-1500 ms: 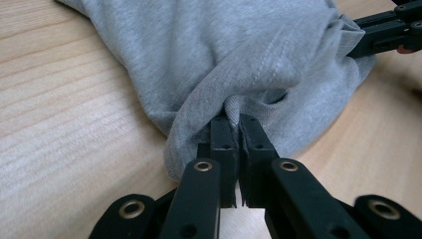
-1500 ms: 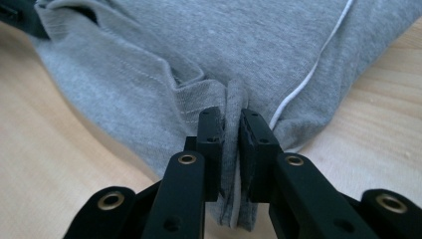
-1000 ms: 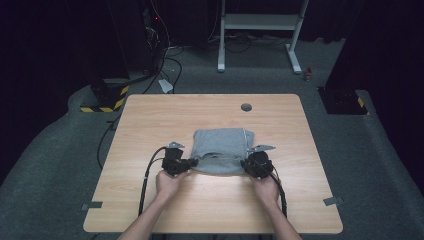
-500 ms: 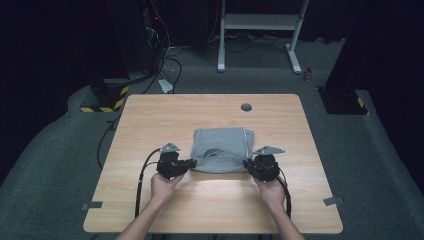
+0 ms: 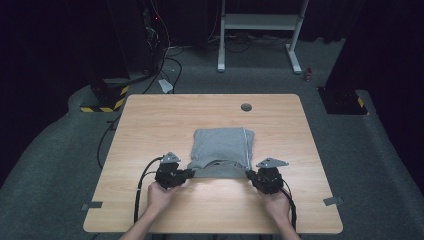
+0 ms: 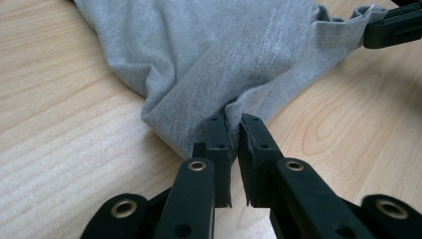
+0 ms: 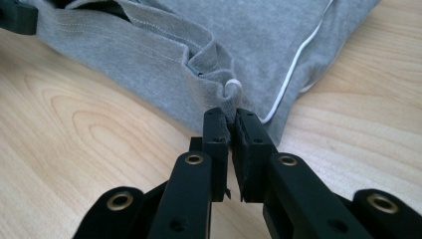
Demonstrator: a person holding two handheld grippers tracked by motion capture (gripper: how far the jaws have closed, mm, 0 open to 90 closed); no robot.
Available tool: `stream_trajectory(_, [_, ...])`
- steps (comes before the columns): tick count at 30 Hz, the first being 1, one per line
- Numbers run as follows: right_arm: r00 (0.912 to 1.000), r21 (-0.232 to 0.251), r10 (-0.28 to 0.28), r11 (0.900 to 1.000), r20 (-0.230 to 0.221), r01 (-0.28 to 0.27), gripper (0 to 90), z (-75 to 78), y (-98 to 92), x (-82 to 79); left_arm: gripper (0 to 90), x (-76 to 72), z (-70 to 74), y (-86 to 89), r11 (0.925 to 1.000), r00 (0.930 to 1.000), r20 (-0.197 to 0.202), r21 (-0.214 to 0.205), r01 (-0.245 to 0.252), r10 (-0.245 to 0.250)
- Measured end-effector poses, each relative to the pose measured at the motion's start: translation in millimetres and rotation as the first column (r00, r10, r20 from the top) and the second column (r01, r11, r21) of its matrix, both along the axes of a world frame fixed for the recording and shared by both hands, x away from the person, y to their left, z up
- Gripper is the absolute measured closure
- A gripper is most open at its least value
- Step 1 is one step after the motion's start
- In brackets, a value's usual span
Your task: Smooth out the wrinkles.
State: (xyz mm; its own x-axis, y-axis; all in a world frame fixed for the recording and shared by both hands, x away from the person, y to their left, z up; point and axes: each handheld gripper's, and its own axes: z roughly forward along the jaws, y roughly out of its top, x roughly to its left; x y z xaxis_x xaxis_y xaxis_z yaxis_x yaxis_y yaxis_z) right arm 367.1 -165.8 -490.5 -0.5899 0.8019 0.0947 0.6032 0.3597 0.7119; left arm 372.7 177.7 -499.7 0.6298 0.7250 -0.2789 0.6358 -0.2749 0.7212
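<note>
Pinching the grey garment, left gripper and right gripper grip its near edge

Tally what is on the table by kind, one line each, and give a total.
Grey folded garment: 1
Black two-jaw grippers: 2, the left gripper and the right gripper, each pinching a near corner of the garment
Round grommet hole in the tabletop: 1
Total: 4
</note>
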Motion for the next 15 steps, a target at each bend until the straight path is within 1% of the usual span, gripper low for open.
stream_trajectory(8, [0.9997, -0.011, 0.025, 0.9996, -0.003, -0.025, 84.9, -5.0, -3.3, -11.0, 85.5, -9.3, -5.4, 3.9, 0.9997, 0.9999, 0.003, 0.022, 0.011, -0.011])
stream_trajectory(10, [0.9996, -0.015, 0.028, 0.9995, -0.005, -0.028, 85.0, -6.0, -5.8, -13.9, 85.5, -11.9, -6.1, 3.6, 0.9993, 0.9998, 0.004, 0.032, 0.017, -0.017])
stream_trajectory(12, [0.9996, -0.018, 0.030, 0.9994, -0.001, -0.030, 85.0, -7.4, -8.6, -17.0, 85.4, -14.5, -8.0, 3.6, 0.9985, 0.9996, 0.014, 0.048, 0.024, -0.025])
stream_trajectory(15, [0.9995, -0.029, 0.030, 0.9991, -0.011, -0.030, 85.0, -10.8, -11.8, -20.8, 85.1, -17.1, -11.7, 3.6, 0.9979, 0.9996, 0.007, 0.059, 0.026, -0.026])
